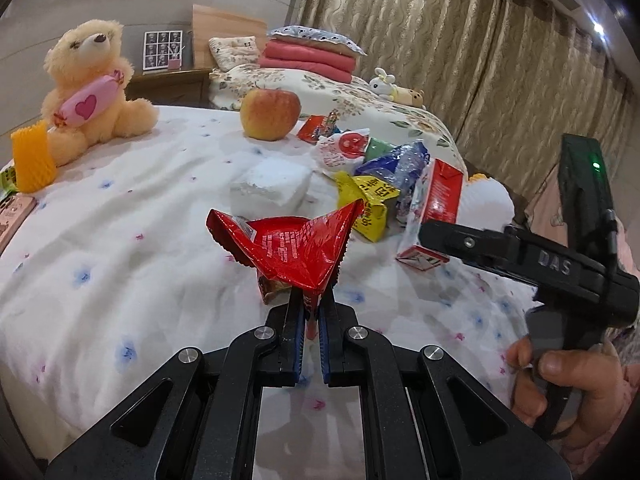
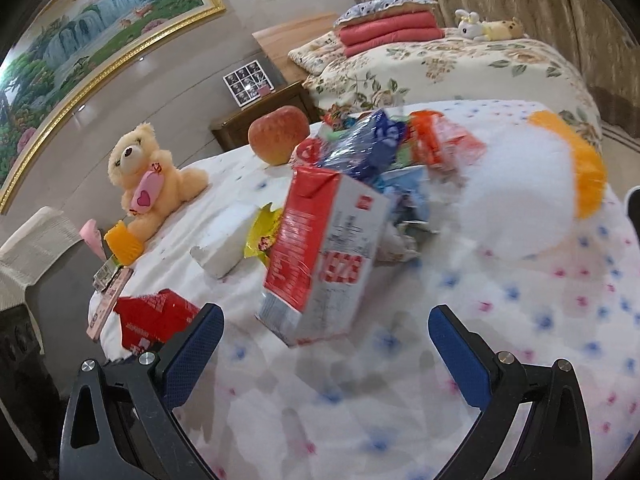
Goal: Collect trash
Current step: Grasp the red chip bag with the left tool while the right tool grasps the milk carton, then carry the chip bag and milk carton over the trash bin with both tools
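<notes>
My left gripper is shut on a crumpled red foil wrapper, held just above the white flowered bedspread. The same red wrapper shows at the lower left of the right wrist view. A red-and-white carton lies in front of my right gripper, which is open with nothing between its blue pads. From the left wrist view the carton sits just beyond the right gripper's black finger. Behind it lies a heap of wrappers: yellow, blue, white with red.
An apple, a teddy bear, an orange foam sleeve and a white foam block lie on the bedspread. A white and orange foam net sits at right. A person's hand holds the right gripper. A second bed stands behind.
</notes>
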`<state>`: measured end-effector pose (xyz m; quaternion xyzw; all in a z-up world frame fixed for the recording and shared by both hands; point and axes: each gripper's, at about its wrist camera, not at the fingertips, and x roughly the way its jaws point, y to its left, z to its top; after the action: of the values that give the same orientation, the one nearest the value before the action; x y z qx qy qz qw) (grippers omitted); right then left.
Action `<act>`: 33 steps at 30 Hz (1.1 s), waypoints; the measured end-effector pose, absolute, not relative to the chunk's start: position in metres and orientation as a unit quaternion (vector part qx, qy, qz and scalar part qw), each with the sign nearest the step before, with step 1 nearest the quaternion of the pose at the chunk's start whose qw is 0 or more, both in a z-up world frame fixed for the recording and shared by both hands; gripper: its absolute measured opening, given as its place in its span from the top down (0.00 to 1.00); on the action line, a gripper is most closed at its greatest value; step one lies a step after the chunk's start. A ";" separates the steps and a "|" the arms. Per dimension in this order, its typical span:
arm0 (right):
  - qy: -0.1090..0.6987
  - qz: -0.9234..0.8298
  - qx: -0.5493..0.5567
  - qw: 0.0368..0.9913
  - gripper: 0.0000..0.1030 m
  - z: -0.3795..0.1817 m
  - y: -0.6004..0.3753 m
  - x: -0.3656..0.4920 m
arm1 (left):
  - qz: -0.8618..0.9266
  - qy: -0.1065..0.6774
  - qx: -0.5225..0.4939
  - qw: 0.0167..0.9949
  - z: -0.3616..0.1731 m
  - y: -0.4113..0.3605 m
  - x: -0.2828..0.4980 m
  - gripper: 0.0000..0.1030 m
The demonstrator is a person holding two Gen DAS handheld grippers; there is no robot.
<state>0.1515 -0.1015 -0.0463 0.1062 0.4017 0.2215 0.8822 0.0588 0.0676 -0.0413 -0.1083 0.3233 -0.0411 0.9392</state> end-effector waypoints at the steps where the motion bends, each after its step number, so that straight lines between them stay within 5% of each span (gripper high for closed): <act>1: 0.404 0.222 0.112 0.880 0.01 -0.048 -0.100 0.155 | -0.041 0.324 -0.109 0.939 -0.042 0.069 0.060 0.95; 4: 0.409 0.215 0.116 0.879 0.04 -0.049 -0.097 0.161 | -0.044 0.325 -0.110 0.938 -0.042 0.069 0.062 0.95; 8: 0.420 0.219 0.122 0.872 0.43 -0.053 -0.096 0.163 | -0.049 0.324 -0.109 0.938 -0.041 0.066 0.064 0.95; 33: 0.394 0.153 0.184 0.887 0.45 -0.041 -0.218 0.108 | -0.165 0.313 -0.054 0.934 -0.015 -0.041 0.067 0.95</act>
<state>0.1077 -0.2183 -0.0410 0.1841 0.3936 0.1534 0.8875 0.0673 -0.0411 -0.0153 -0.0540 0.3130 -0.1645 0.9338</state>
